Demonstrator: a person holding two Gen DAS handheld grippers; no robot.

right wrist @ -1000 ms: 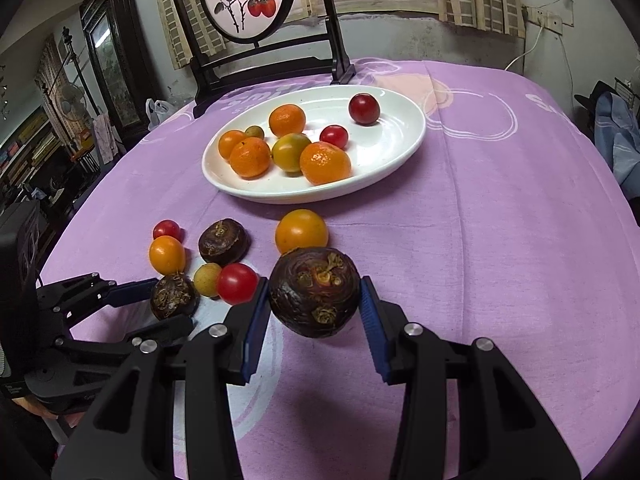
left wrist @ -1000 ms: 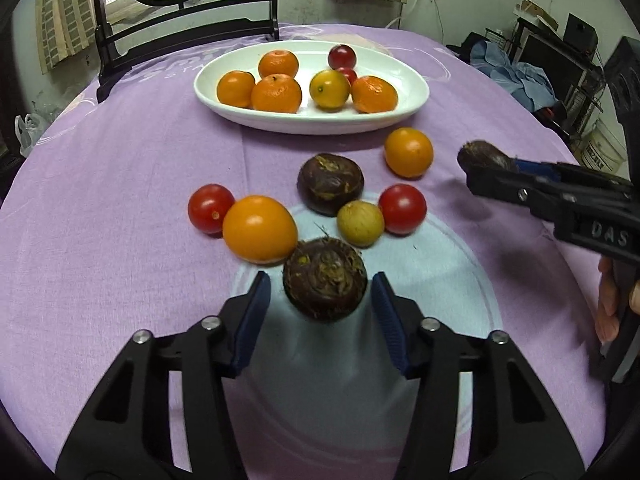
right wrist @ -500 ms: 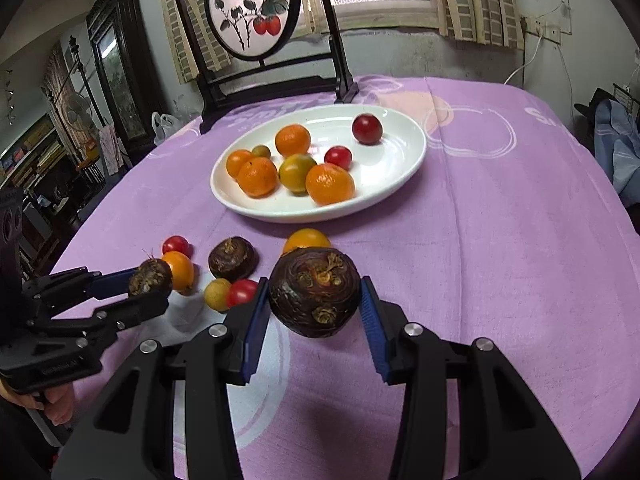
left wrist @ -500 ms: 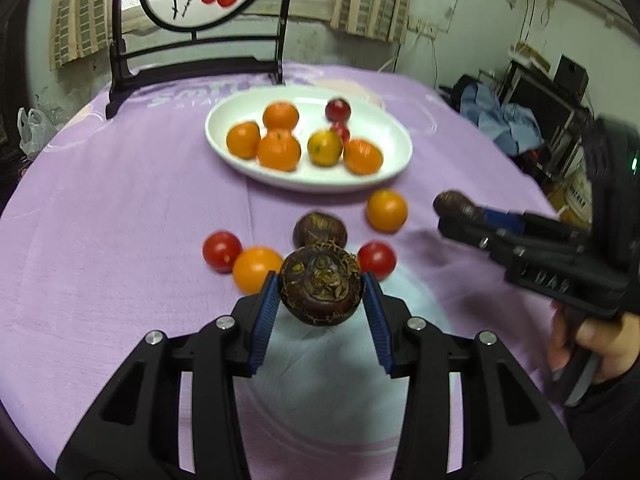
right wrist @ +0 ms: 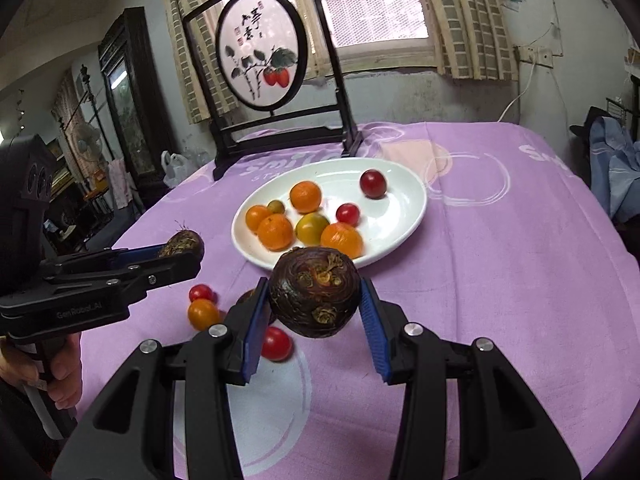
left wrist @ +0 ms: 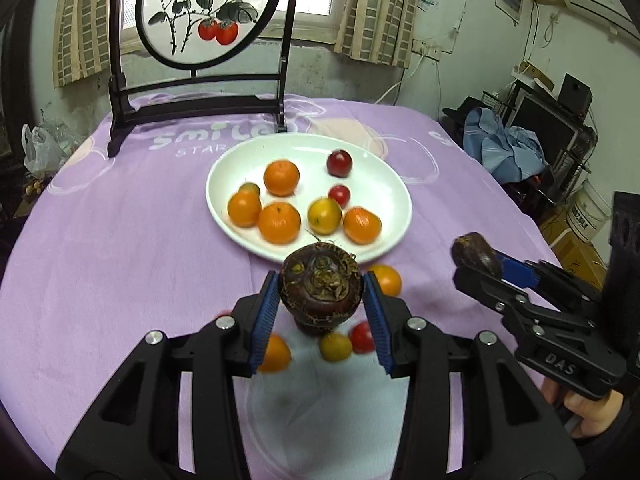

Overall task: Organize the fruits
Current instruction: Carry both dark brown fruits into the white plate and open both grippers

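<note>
My left gripper is shut on a dark brown water chestnut and holds it above the purple cloth, short of the white plate. My right gripper is shut on a second dark water chestnut, also lifted. The plate holds several oranges and small red fruits. Each gripper shows in the other's view: the right with its chestnut, the left with its own. Loose fruit lies below: an orange one, a yellow one, a red tomato.
A dark wooden screen stand with a round painted panel stands at the table's far edge behind the plate. More loose fruit lies on the cloth at the left. A third dark chestnut is partly hidden behind my right fingers.
Both grippers have risen from the cloth with their chestnuts. The left one closed on its chestnut and lifted it from among the loose fruit toward the plate.
</note>
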